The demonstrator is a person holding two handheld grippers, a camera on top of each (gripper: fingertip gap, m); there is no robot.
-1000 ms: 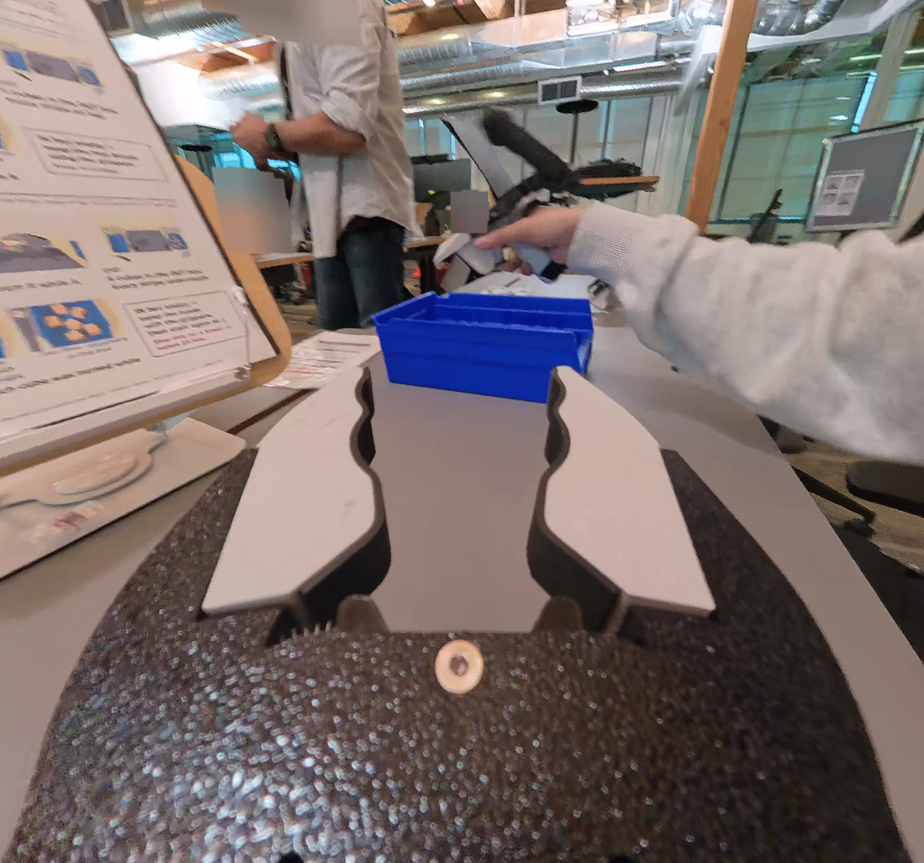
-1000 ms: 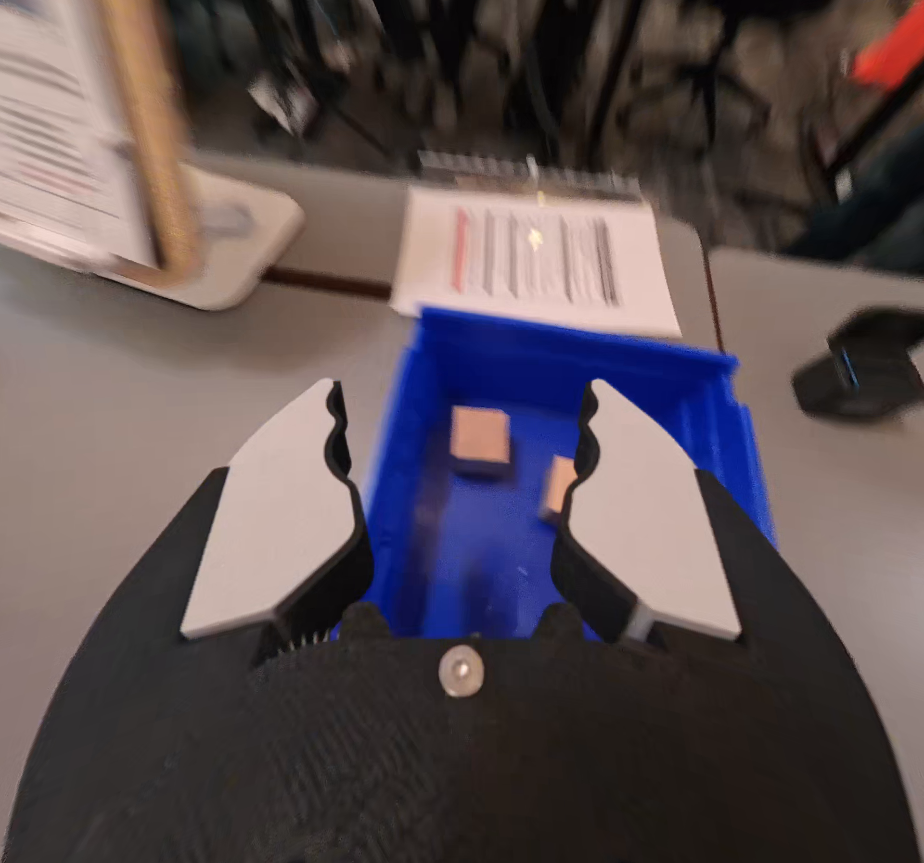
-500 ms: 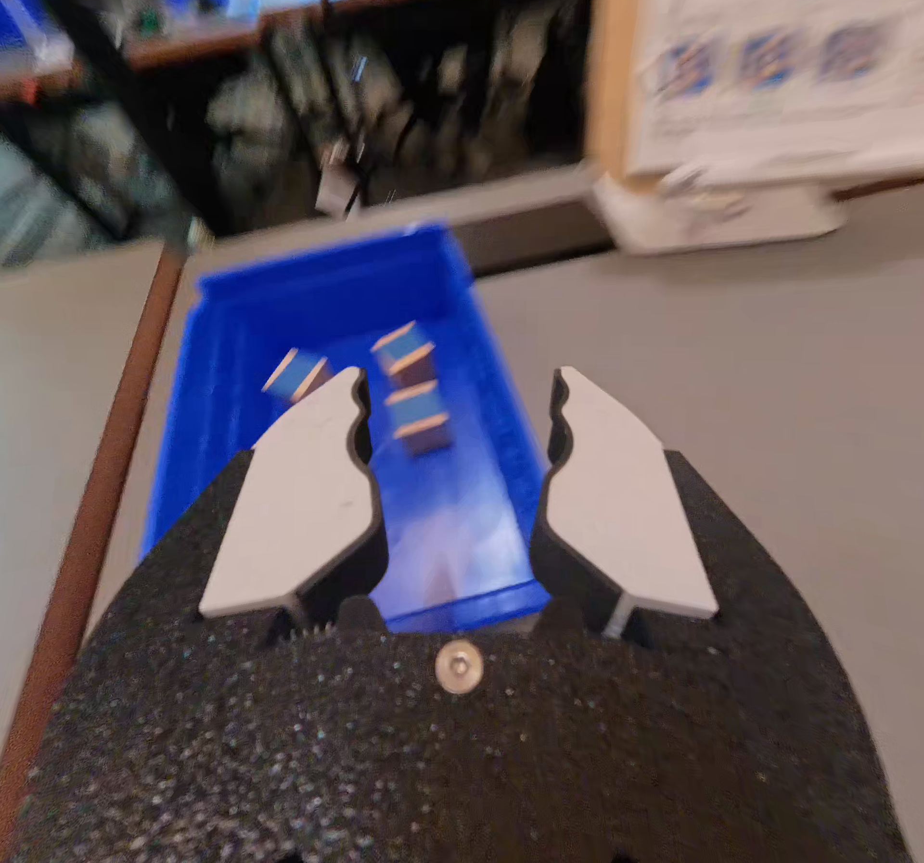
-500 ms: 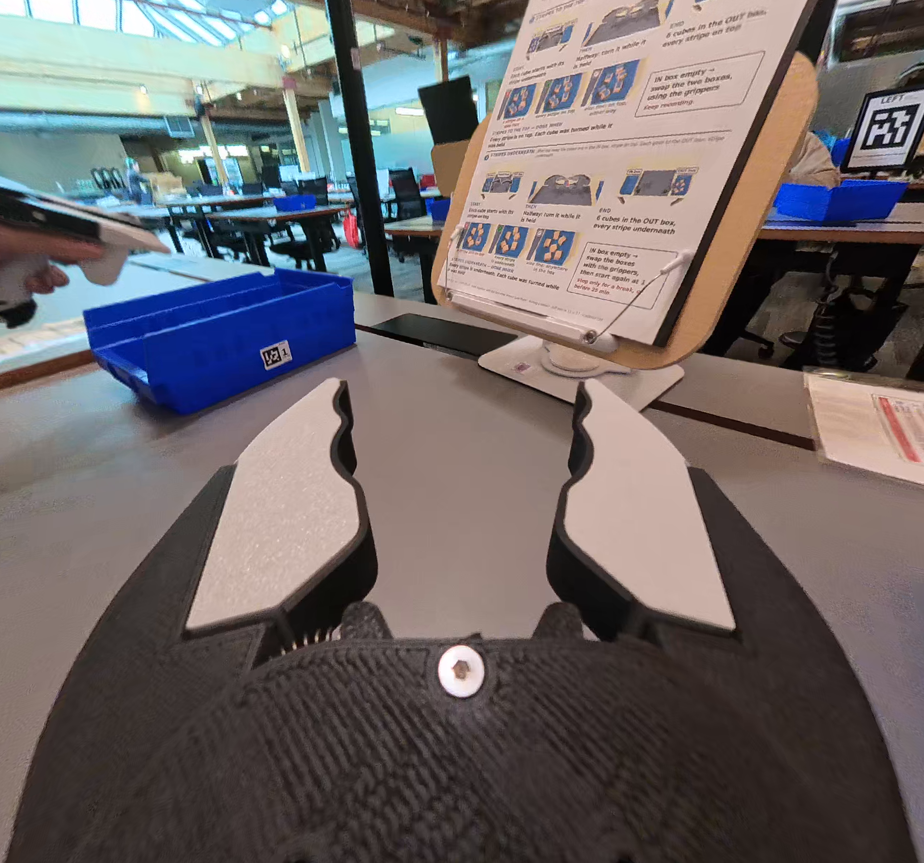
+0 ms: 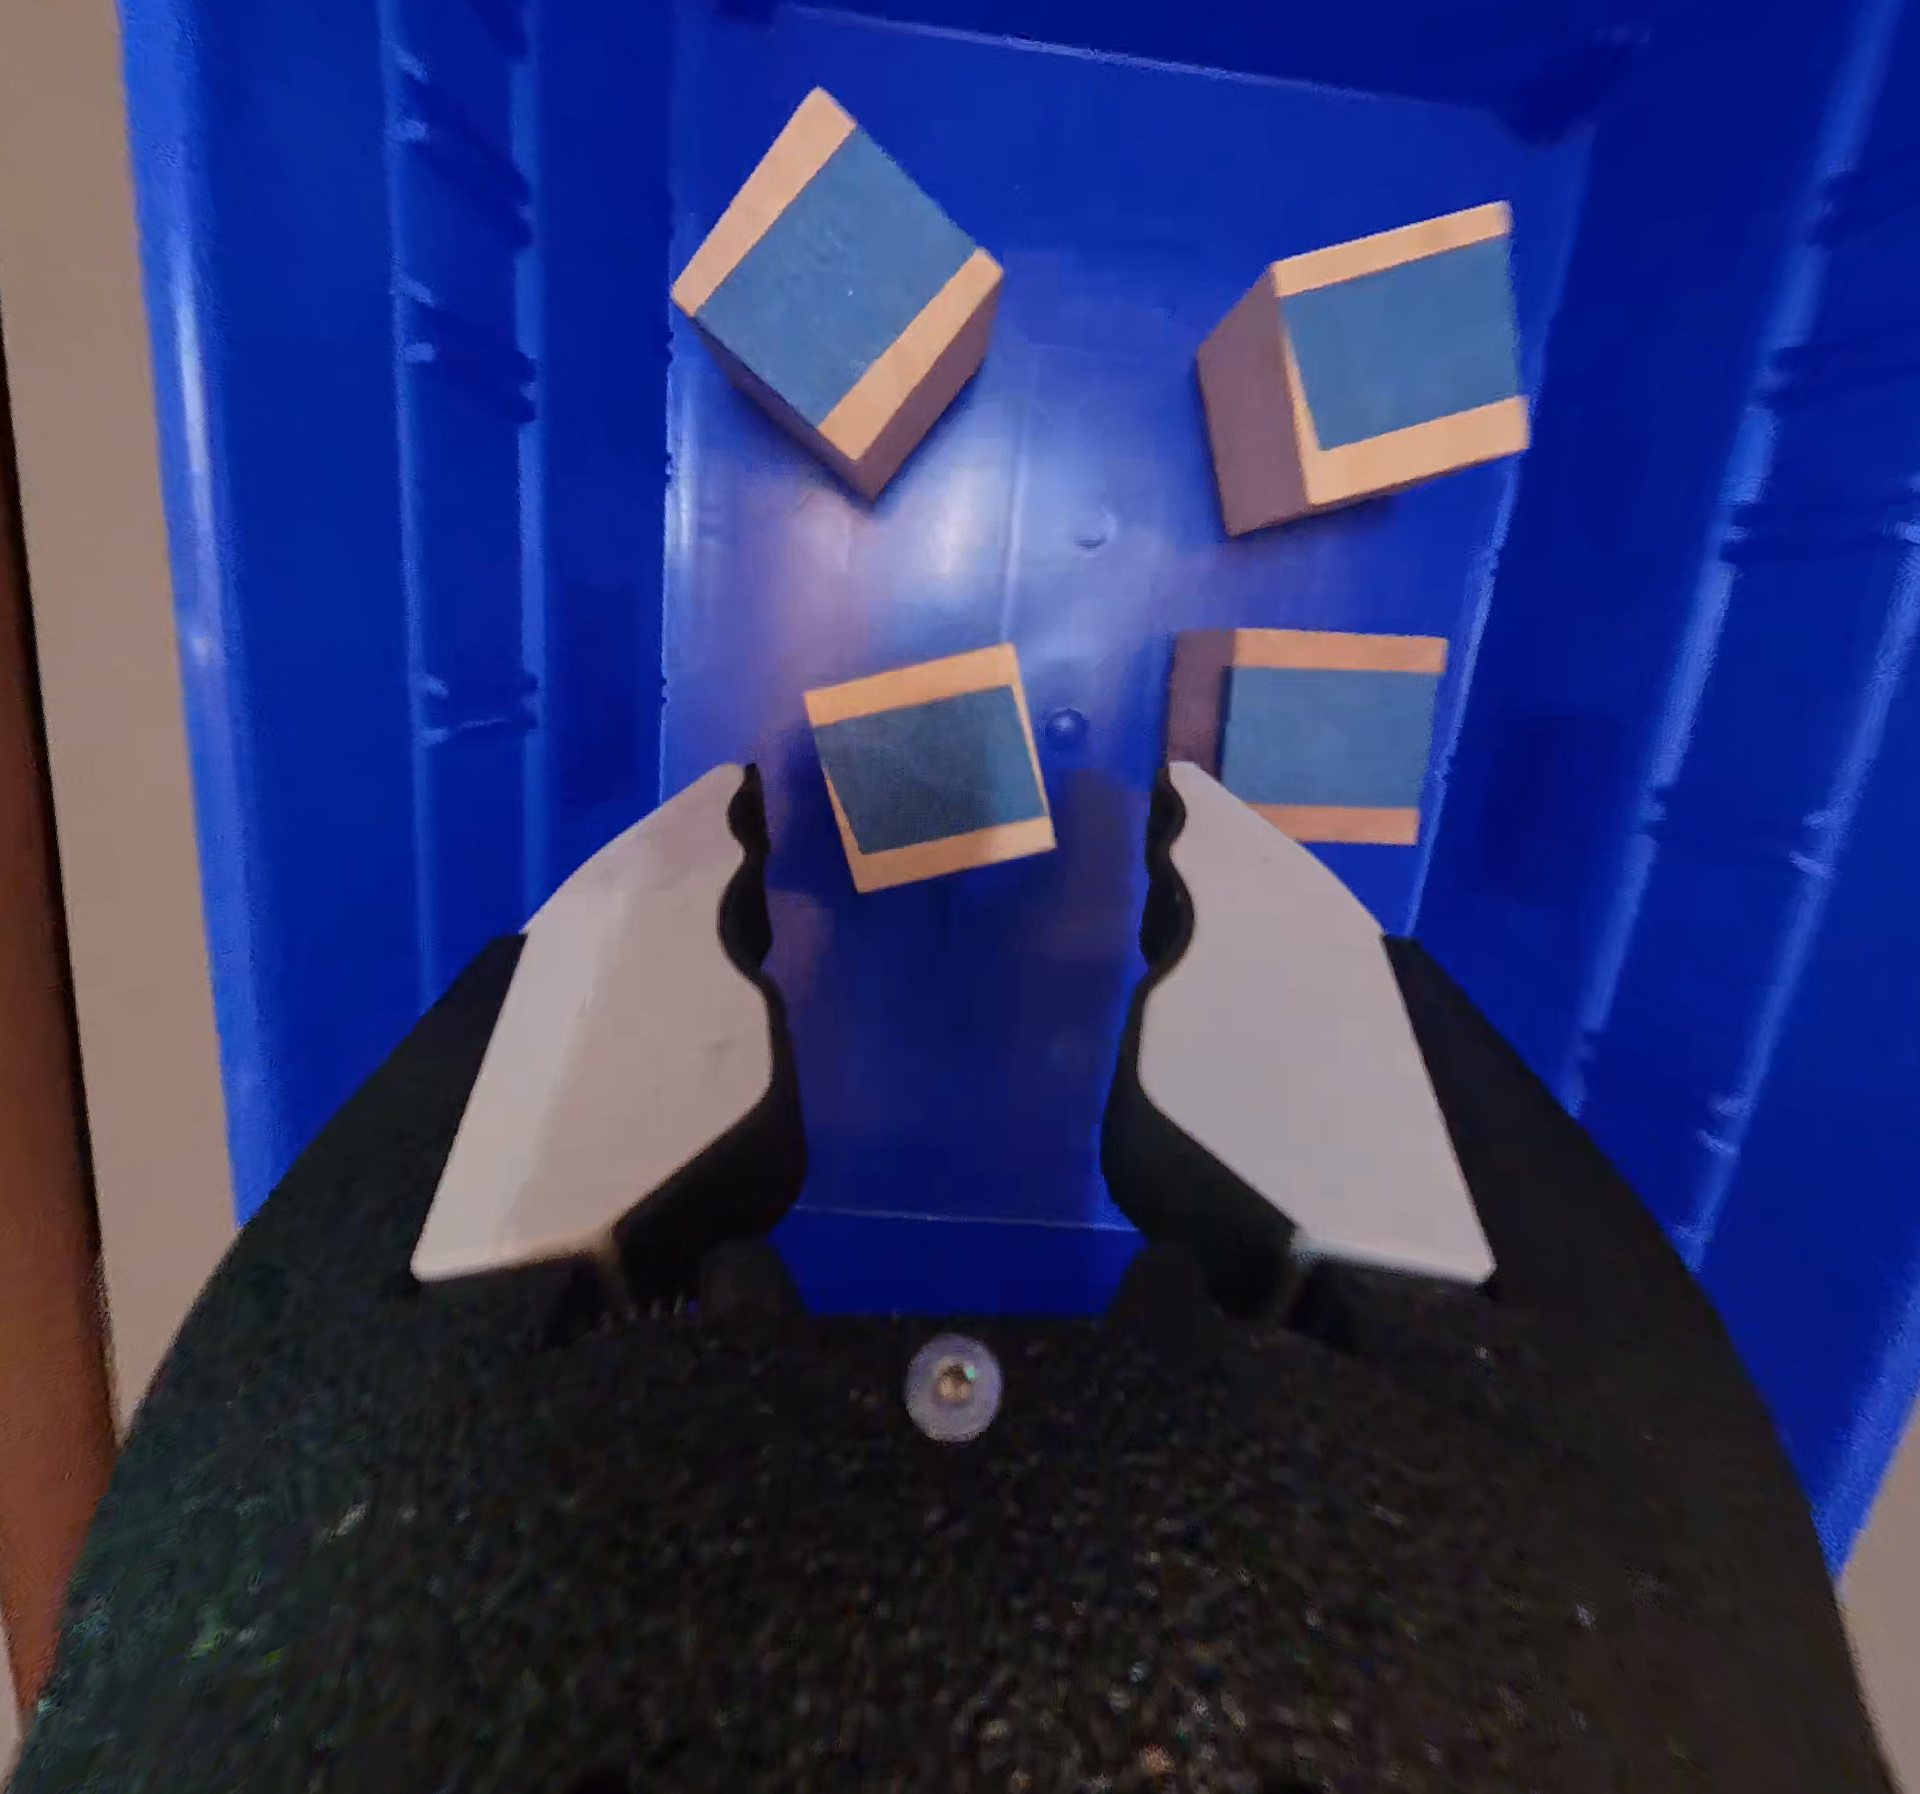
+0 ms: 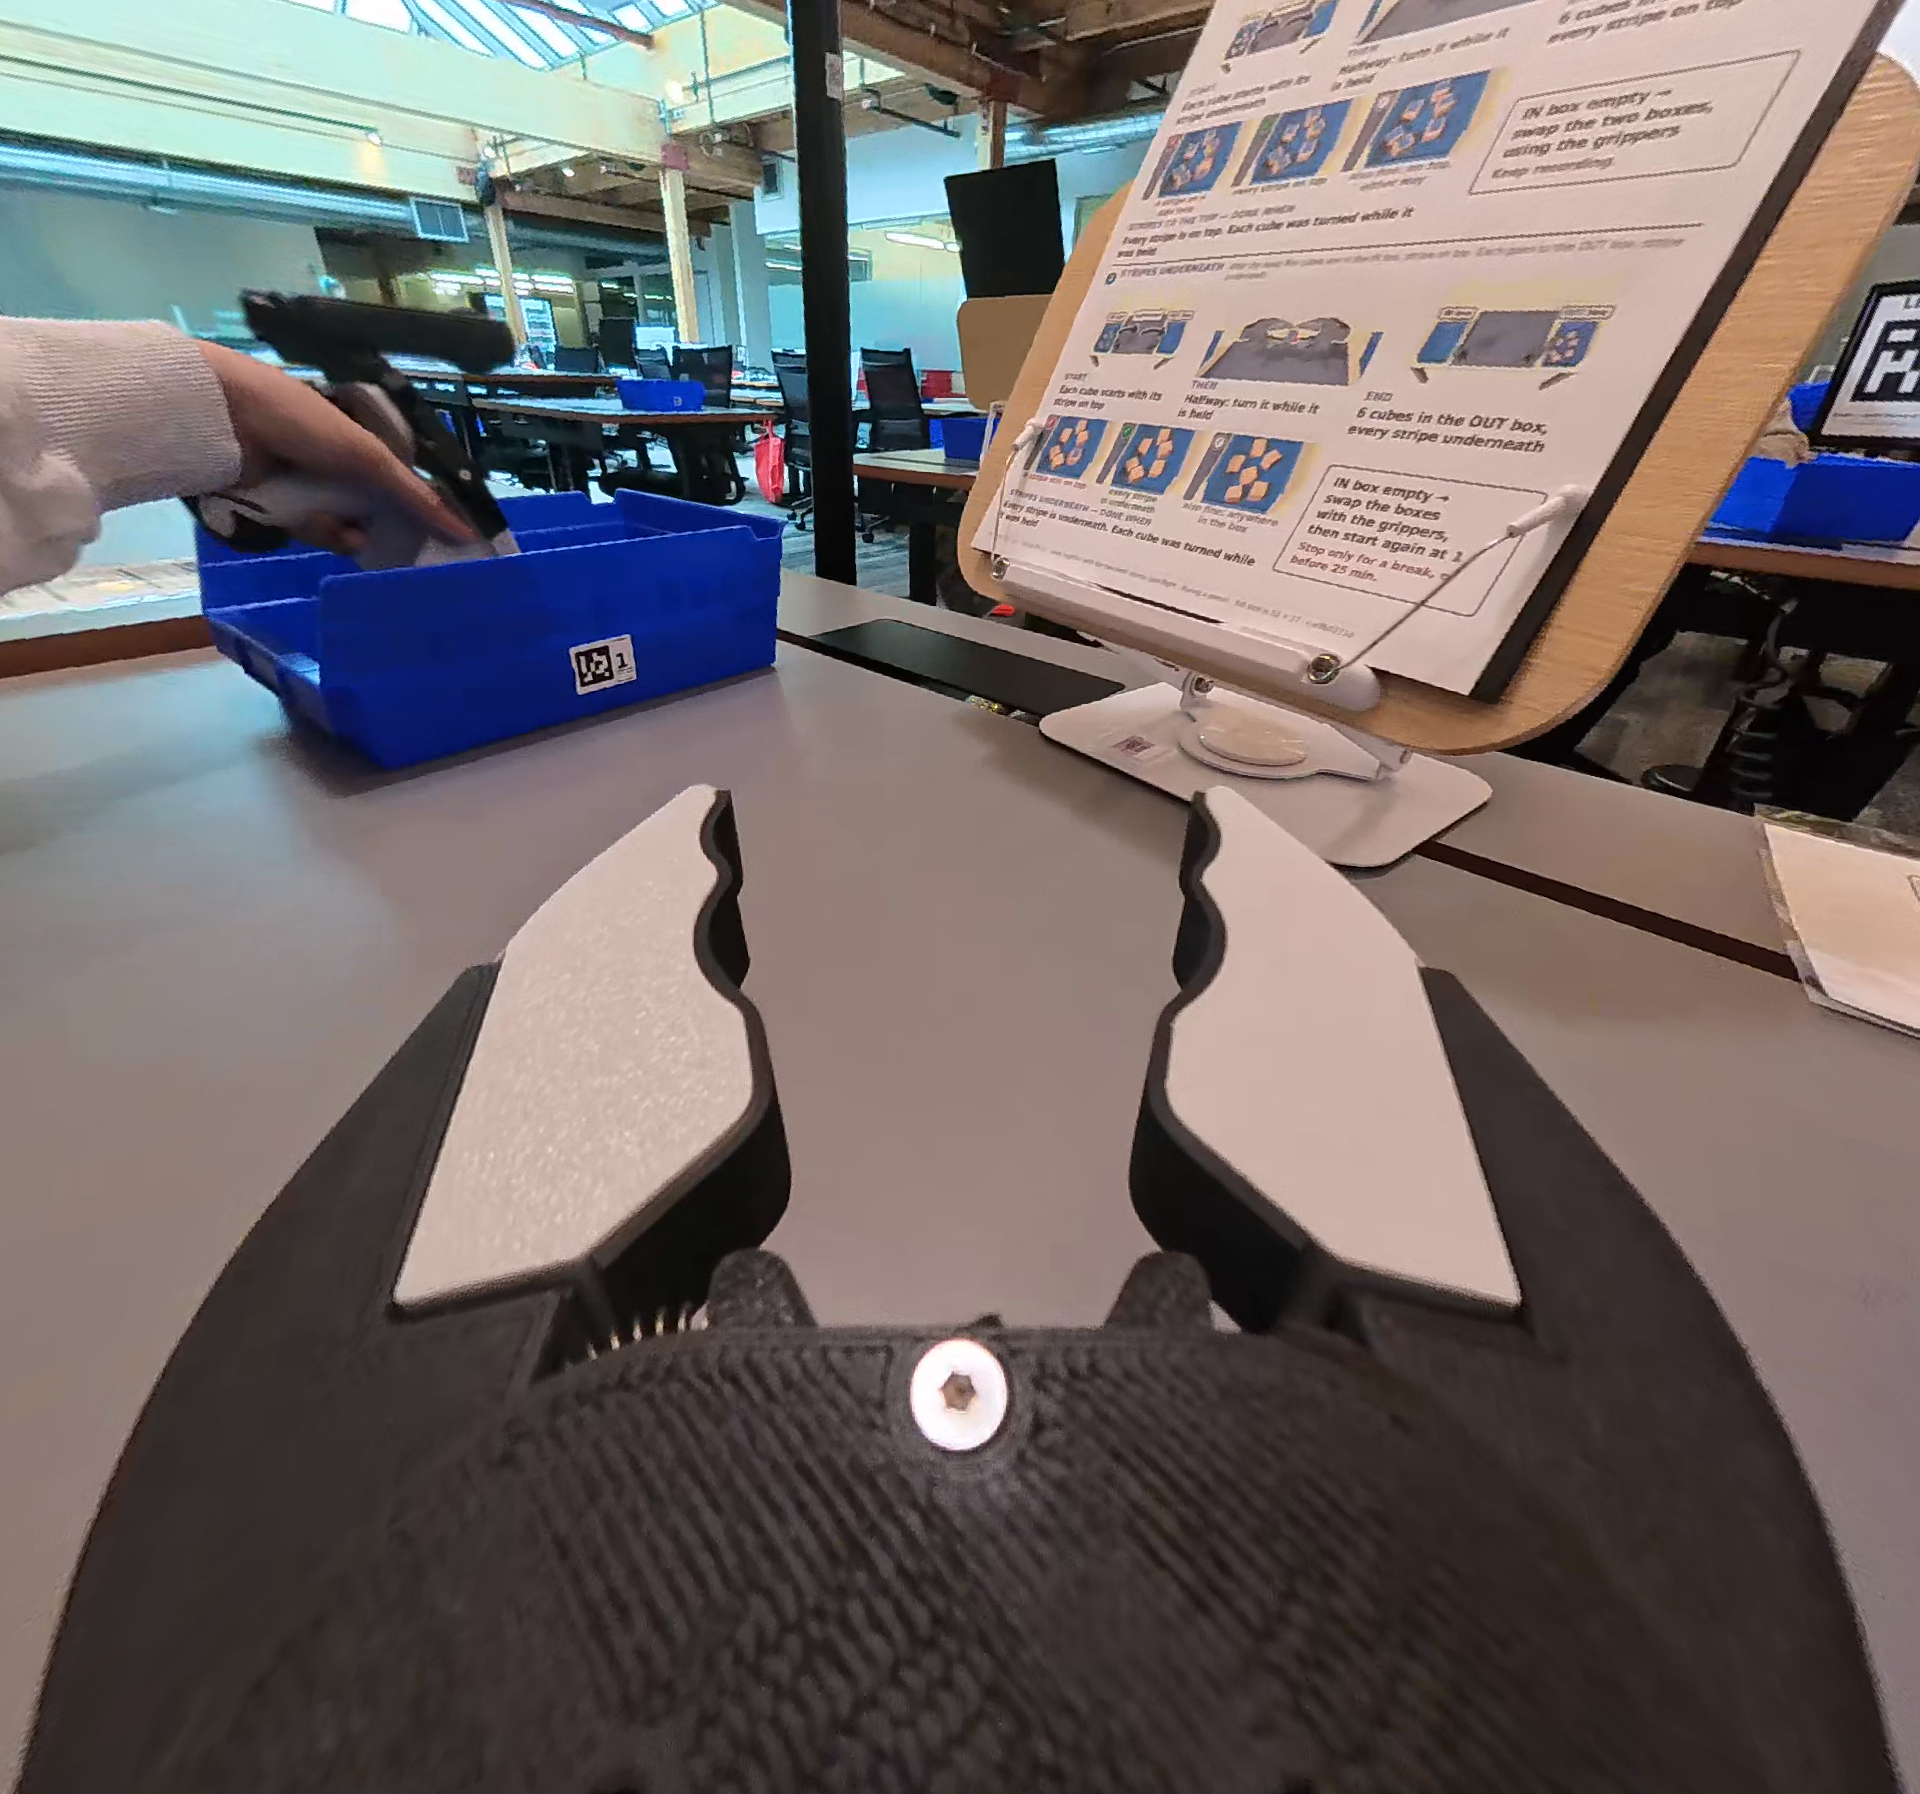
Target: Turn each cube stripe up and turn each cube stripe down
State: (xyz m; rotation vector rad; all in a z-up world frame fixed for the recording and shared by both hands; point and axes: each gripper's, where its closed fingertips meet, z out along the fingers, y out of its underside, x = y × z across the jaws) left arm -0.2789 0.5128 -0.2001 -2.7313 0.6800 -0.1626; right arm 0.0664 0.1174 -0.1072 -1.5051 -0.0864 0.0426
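In the left wrist view my left gripper (image 5: 951, 788) is open and empty, pointing down into a blue bin (image 5: 312, 497). Several wooden cubes lie on its floor with a blue stripe on top: one (image 5: 930, 768) just beyond the gap between my fingers, one (image 5: 1325, 736) by the right fingertip, two farther back (image 5: 836, 290) (image 5: 1382, 362). In the right wrist view my right gripper (image 6: 956, 809) is open and empty, low over the grey table (image 6: 312, 913). The same bin (image 6: 499, 622) stands far left there, with the left gripper (image 6: 416, 456) dipping into it.
A wooden stand holding an instruction sheet (image 6: 1455, 290) stands on the table at the right. A paper (image 6: 1849, 913) lies at the far right edge. A sleeved hand (image 6: 156, 435) holds the left gripper. Other tables and blue bins (image 6: 1808, 497) stand behind.
My left gripper has swung over the blue bin and dropped close above the cubes. My right gripper came away from a bin and now rests low over the table, nearly still.
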